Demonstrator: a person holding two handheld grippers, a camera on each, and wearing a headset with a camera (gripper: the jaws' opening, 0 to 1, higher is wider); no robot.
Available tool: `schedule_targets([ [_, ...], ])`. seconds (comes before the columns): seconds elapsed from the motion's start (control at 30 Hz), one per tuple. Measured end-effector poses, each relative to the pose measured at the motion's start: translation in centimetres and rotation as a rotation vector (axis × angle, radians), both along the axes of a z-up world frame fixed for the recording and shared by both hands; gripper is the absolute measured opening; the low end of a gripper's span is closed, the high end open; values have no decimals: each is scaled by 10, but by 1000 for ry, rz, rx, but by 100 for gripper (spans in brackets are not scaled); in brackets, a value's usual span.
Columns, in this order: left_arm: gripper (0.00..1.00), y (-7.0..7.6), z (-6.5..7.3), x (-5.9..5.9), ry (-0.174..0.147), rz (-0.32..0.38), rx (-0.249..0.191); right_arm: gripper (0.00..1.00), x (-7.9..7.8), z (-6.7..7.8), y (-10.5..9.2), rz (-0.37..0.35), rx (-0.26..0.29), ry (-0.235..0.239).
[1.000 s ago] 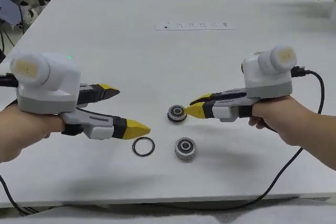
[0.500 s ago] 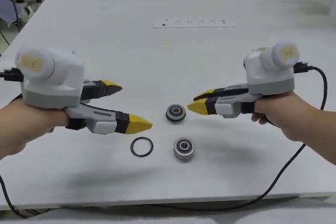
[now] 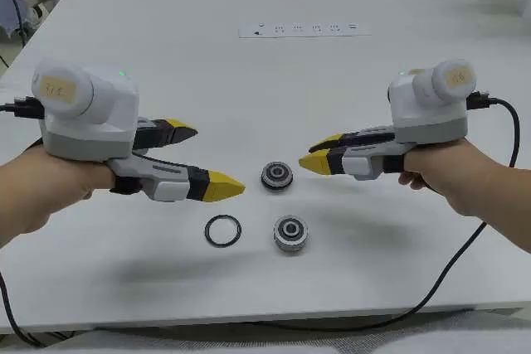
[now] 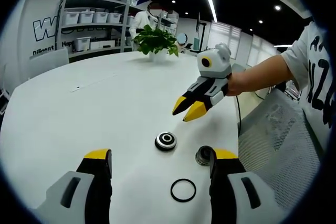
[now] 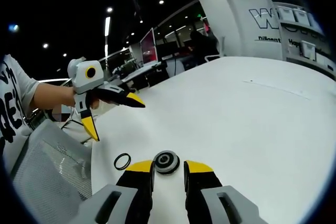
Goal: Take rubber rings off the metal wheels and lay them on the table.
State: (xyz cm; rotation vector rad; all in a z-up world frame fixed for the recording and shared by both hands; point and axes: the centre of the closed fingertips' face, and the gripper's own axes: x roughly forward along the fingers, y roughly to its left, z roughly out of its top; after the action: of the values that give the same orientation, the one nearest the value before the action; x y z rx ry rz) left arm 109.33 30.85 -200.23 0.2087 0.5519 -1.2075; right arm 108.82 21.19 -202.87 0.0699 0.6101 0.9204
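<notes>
The left gripper (image 3: pixel 209 159) gapes wide, the right gripper (image 3: pixel 317 157) is narrowly parted, tips facing each other.

White table (image 3: pixel 249 80), with loose parts

Two wheels near the front edge, apart from each other: far wheel (image 3: pixel 277 176) and near wheel (image 3: pixel 291 233), both lying flat with the hub up. One black ring (image 3: pixel 207 231) lies flat and loose just left of the near wheel, touching neither wheel. A socket strip (image 3: pixel 304 30) is set flush in the top towards the far side. A black cable (image 3: pixel 452 264) trails over the front right part to the edge. A leafy plant (image 4: pixel 153 39) stands at the far right corner.
</notes>
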Motion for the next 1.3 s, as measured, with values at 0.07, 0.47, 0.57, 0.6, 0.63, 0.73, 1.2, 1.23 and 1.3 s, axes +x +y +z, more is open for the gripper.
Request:
schedule_targets([
  [0.07, 74, -1, -1, 1, 1, -2, 0, 20, 0, -1, -1, 1, -3, 1],
  [0.47, 71, -6, -8, 9, 6, -11, 7, 21, 4, -9, -3, 10, -28, -4],
  [0.57, 70, -8, -10, 10, 8, -14, 8, 21, 5, -11, -3, 12, -33, -5],
  [0.6, 70, -8, -10, 10, 8, -16, 8, 22, 5, -11, -3, 14, -34, -5],
  [0.63, 70, -9, -10, 10, 9, -16, 8, 22, 5, -12, -3, 15, -34, -6],
  [0.73, 69, -11, -12, 10, 13, -21, 9, 22, 6, -14, -3, 23, -46, -12],
  [1.2, 65, -29, -20, 5, 19, -63, 23, 23, 1, -22, 3, 65, -74, -21],
  [1.23, 65, -30, -20, 5, 19, -65, 24, 24, 0, -23, 3, 69, -77, -24],
  [1.3, 65, -32, -21, 6, 17, -69, 25, 24, 0, -24, 4, 76, -80, -26],
])
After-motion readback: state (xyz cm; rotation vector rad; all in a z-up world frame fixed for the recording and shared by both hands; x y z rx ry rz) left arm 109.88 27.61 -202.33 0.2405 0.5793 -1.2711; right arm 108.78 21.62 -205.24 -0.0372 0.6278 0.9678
